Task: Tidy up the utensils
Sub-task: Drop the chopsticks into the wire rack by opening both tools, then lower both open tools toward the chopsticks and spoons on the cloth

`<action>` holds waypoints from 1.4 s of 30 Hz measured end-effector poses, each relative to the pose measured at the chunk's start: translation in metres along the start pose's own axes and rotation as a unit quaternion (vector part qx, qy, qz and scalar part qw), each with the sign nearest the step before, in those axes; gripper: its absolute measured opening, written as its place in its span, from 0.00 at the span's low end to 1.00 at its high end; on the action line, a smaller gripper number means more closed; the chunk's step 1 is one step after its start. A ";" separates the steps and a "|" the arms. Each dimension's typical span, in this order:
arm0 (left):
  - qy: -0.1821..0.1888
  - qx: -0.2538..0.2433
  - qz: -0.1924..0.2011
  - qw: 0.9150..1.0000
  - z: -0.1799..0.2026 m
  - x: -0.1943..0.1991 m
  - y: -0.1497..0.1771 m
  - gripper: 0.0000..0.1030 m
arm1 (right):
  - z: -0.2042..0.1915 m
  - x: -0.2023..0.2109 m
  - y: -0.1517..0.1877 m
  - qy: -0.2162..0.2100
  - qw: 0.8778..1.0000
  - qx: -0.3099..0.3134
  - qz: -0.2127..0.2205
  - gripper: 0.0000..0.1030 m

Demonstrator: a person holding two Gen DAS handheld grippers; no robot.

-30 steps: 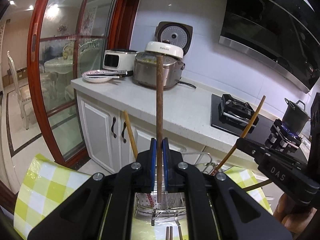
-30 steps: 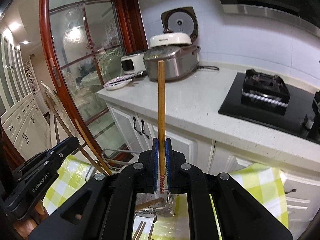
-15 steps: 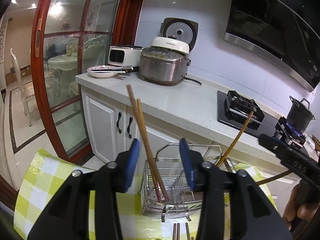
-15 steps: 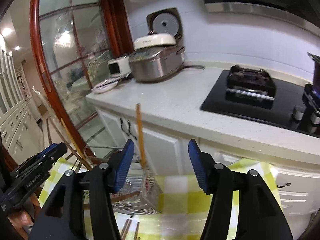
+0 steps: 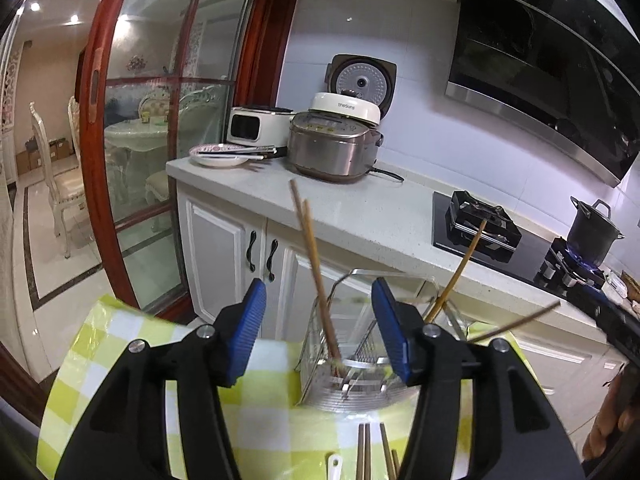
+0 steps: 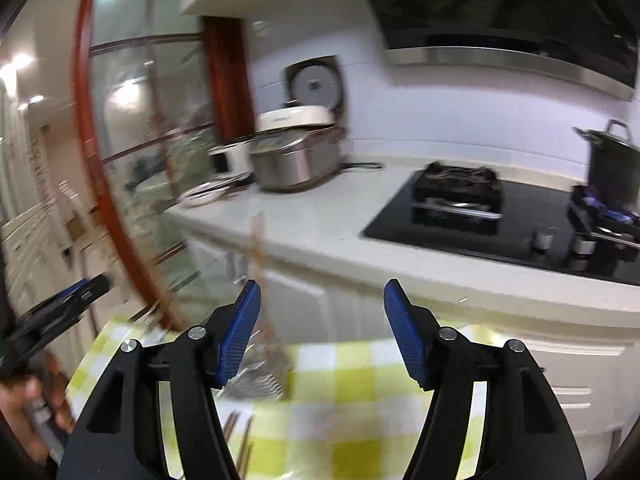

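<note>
Kitchen table with a yellow-checked cloth (image 5: 120, 344). Both the left gripper (image 5: 318, 326) and right gripper (image 6: 322, 330) now gape empty; their wooden chopsticks (image 5: 316, 276), just released, stand in the wire utensil basket (image 5: 360, 372) at twelve o'clock; more wait.

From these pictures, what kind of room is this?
A home kitchen, most likely: a gas hob with a pot over a lit burner, a rice cooker on the counter, and a range hood above.
</note>
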State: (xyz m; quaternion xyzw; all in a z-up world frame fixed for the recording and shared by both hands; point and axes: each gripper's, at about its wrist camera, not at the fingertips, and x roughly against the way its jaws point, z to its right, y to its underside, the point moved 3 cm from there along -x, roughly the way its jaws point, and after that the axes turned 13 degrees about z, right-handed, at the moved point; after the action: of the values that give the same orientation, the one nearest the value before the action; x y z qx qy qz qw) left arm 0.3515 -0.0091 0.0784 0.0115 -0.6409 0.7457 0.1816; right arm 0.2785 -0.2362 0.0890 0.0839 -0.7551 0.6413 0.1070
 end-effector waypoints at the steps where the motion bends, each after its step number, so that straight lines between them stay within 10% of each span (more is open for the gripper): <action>1: -0.001 0.004 -0.001 1.000 -0.003 0.003 0.003 0.52 | -0.009 0.001 0.007 -0.011 1.000 0.011 -0.007 0.60; 8: -0.010 0.019 -0.017 1.000 -0.024 0.022 0.028 0.52 | -0.049 -0.044 0.012 -0.027 0.997 0.065 -0.025 0.61; 16: -0.004 0.004 -0.067 0.998 -0.032 0.027 0.068 0.54 | -0.004 -0.089 0.005 0.025 0.997 0.047 -0.047 0.62; 34: 0.036 -0.061 -0.237 0.969 0.009 0.014 0.185 0.37 | 0.026 0.008 -0.009 0.044 0.998 0.033 0.029 0.78; 42: 0.037 -0.078 -0.256 0.963 0.022 0.005 0.204 0.34 | 0.031 0.014 0.007 0.046 0.999 0.029 -0.004 0.78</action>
State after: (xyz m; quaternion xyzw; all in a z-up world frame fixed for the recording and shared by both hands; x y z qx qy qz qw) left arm 0.2838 -0.0519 -0.1106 0.1334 -0.6660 0.6218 0.3899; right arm 0.2613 -0.2652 0.0810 0.0605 -0.7303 0.6655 0.1419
